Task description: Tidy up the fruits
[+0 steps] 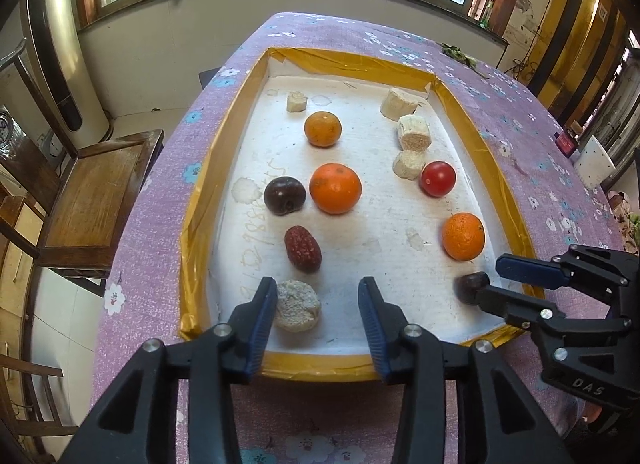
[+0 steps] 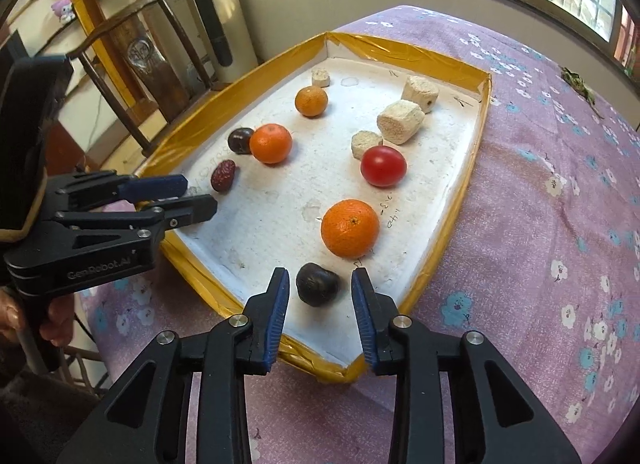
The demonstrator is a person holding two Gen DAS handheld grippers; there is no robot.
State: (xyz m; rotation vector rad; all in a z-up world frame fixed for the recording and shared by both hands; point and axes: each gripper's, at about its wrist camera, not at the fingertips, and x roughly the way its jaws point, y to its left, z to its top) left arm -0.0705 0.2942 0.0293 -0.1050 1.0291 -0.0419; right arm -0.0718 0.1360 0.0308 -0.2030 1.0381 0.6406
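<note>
A white foam tray (image 1: 400, 328) with a yellow taped rim (image 2: 460, 200) holds the fruit. My left gripper (image 1: 318, 296) is open at the tray's near edge, with a pale round cob piece (image 1: 297, 306) just inside its left finger. A red date (image 1: 303, 249), a dark plum (image 1: 285, 195) and an orange (image 1: 335, 188) lie beyond it. My right gripper (image 2: 320, 284) is open around a second dark plum (image 2: 318, 284), not closed on it. An orange (image 2: 350, 228) and a red tomato (image 2: 383, 166) lie beyond.
Several pale corn-cob pieces (image 1: 413, 132) and a small orange (image 1: 322, 128) lie toward the tray's far end. The tray sits on a purple flowered tablecloth (image 2: 540, 224). A wooden chair (image 1: 96, 192) stands to the table's left. Windows line the far wall.
</note>
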